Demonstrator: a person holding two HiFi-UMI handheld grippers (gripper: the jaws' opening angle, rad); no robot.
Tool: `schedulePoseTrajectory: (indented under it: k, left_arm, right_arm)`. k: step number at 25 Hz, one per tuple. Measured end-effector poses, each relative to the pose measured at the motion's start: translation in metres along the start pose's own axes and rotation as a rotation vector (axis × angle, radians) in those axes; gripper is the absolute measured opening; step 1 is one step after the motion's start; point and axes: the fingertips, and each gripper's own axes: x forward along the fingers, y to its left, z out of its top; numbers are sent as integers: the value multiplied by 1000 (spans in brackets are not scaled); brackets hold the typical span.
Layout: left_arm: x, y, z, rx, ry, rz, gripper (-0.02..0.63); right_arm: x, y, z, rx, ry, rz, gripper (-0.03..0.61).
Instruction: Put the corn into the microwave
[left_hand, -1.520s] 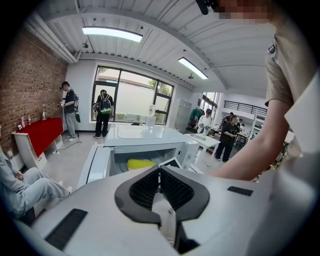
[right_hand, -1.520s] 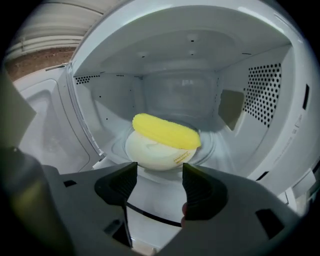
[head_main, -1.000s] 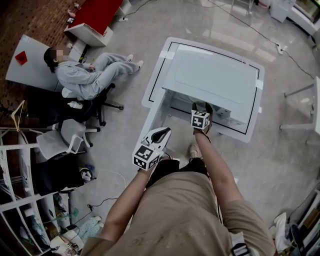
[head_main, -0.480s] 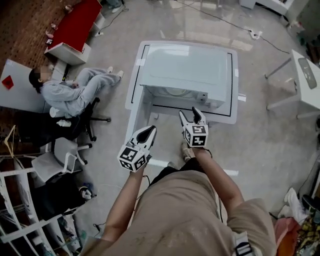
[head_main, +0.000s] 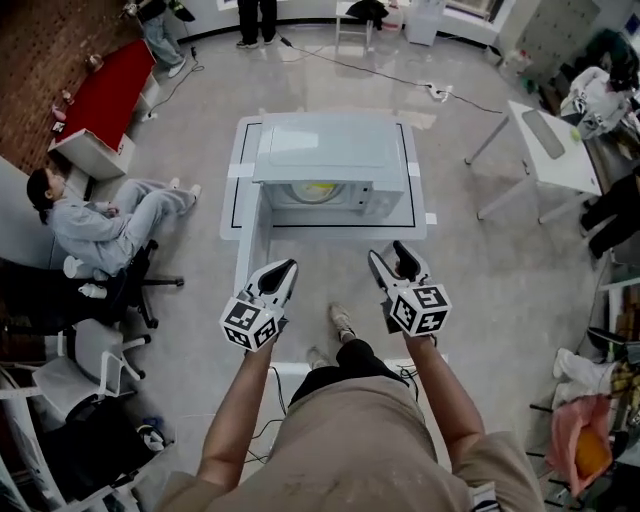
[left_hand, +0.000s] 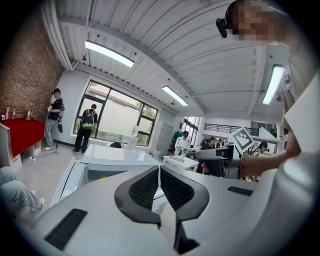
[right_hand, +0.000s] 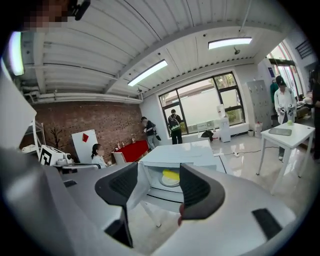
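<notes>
- Head view: my two bare forearms reach forward side by side. My left claw (head_main: 286, 268) and right claw (head_main: 388, 252) are held off the near edge of the white rectangular table (head_main: 415, 226), well apart from the white box-shaped microwave (head_main: 330, 150). The yellow corn (head_main: 318, 188) lies inside its open front.
- Left gripper view: my left claw (left_hand: 159, 180) is pressed together on nothing.
- Right gripper view: my right claw (right_hand: 157, 187) is spread wide and empty, pointing at the corn (right_hand: 171, 175) on a pale round plate (right_hand: 169, 182).

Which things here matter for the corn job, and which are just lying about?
Job: corn on a plate inside the open microwave; table; left gripper; right gripper.
Lying about: red cabinet; office chair; white side table.
</notes>
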Motion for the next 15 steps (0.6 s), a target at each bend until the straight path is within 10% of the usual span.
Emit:
schedulePoseTrajectory:
  k: [15]
  left_arm:
    - [-31, -87, -22, 78, 3, -132, 2]
  right_arm:
    - [-162, -21, -29, 26, 4, -137, 268]
